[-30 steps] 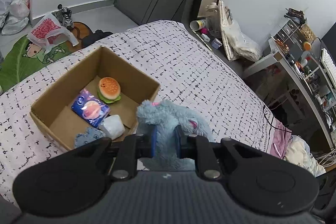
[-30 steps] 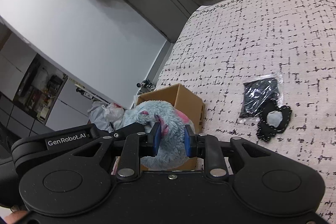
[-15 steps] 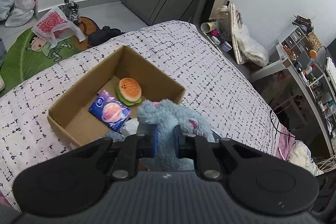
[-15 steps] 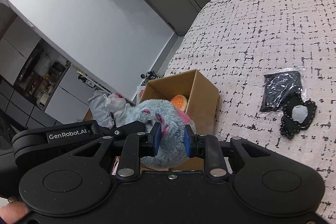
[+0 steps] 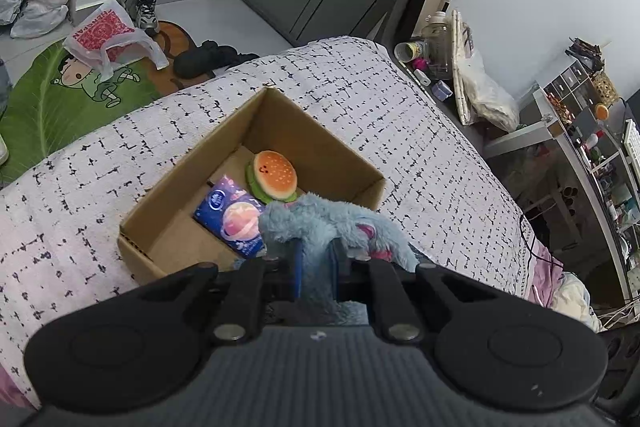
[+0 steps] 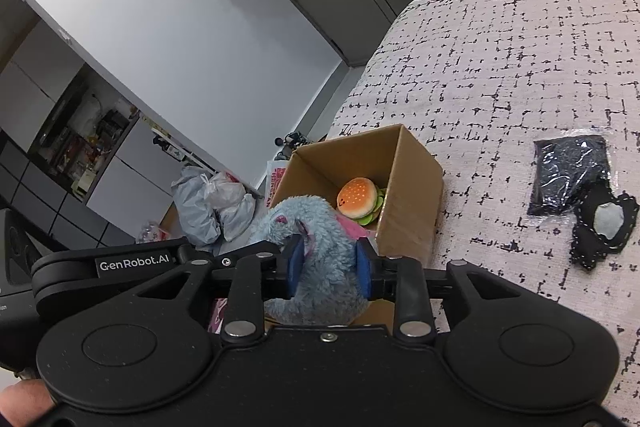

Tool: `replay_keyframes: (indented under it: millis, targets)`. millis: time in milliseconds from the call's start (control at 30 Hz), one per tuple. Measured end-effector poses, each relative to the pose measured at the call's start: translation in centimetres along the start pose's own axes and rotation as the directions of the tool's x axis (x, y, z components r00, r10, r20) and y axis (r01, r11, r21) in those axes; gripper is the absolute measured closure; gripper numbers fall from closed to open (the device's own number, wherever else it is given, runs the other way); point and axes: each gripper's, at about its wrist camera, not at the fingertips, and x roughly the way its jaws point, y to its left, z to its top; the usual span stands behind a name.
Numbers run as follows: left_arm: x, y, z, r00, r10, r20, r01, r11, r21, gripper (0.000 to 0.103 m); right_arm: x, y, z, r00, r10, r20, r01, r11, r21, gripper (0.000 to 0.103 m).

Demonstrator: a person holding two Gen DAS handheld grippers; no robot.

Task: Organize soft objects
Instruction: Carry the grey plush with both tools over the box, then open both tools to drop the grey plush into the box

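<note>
A blue plush toy (image 5: 332, 223) with pink patches is held by both grippers over the near edge of a cardboard box (image 5: 192, 163) on the bed. My left gripper (image 5: 316, 263) is shut on the plush. My right gripper (image 6: 328, 267) is also shut on the plush (image 6: 316, 247). Inside the box lie a burger plush (image 5: 274, 175) and a blue tissue pack (image 5: 234, 217). The box (image 6: 412, 187) and burger plush (image 6: 358, 201) also show in the right wrist view. A black packet (image 6: 568, 171) and a black pouch (image 6: 604, 227) lie on the bed to the right.
The bed cover (image 5: 420, 155) is white with black marks. A green floor mat (image 5: 60, 95) and plastic bags (image 5: 112, 35) lie on the floor beyond the bed. A cluttered desk (image 5: 580, 131) stands at the right. The other gripper's body (image 6: 112, 263) is at the left.
Both grippers have carried the plush toward the box and higher over it. The box now lies more centred and further inside in both views. The grips have not changed.
</note>
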Motion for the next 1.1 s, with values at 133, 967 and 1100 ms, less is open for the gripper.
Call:
replay_keyframes:
  millis: [133,967,1100]
  targets:
    - [0.2,1.0,0.3,1.000,0.020,-0.003,-0.020,1.000,0.001,0.092,0.8,0.3,-0.3,1.000,-0.011,-0.026,0.011,1.000,-0.008,0.069]
    - [0.1,1.0,1.4,0.985,0.170,0.007,-0.170,0.984,0.053,0.063,0.0,-0.9,0.6,0.992,-0.117,-0.037,0.118,0.993,0.022,0.052]
    - [-0.2,-0.2,1.1,0.981,0.191,0.025,-0.192,0.978,0.079,0.047,-1.3,-1.0,0.9,0.992,-0.124,-0.026,0.125,0.992,0.024,0.041]
